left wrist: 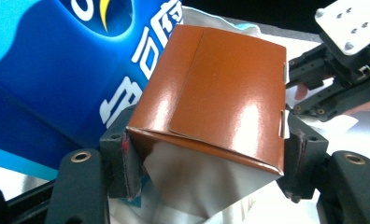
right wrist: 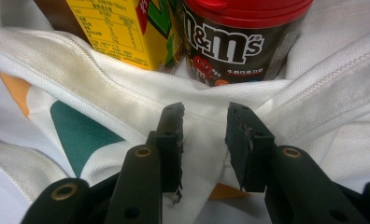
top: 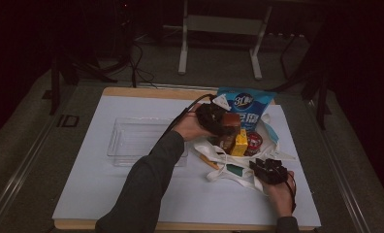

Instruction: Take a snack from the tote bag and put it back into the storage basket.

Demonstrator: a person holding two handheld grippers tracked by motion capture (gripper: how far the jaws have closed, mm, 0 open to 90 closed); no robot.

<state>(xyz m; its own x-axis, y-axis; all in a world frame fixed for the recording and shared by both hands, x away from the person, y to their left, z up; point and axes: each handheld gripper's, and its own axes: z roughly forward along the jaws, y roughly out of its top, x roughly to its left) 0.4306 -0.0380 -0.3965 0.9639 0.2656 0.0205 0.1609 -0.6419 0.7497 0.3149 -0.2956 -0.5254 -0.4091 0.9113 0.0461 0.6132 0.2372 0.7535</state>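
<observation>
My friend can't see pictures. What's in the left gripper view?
A shiny brown box sits squeezed between two black gripper jaws. A blue snack bag with white writing is behind it, and the other gripper shows at top right.

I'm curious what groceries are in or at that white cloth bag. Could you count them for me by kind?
Blue snack bags: 1
Brown cartons: 1, between the left gripper's pads
Yellow cartons: 1
Red-lidded M&M's tubs: 1
Total: 4, all at the white cloth bag, whose cloth the right gripper pinches.
</observation>
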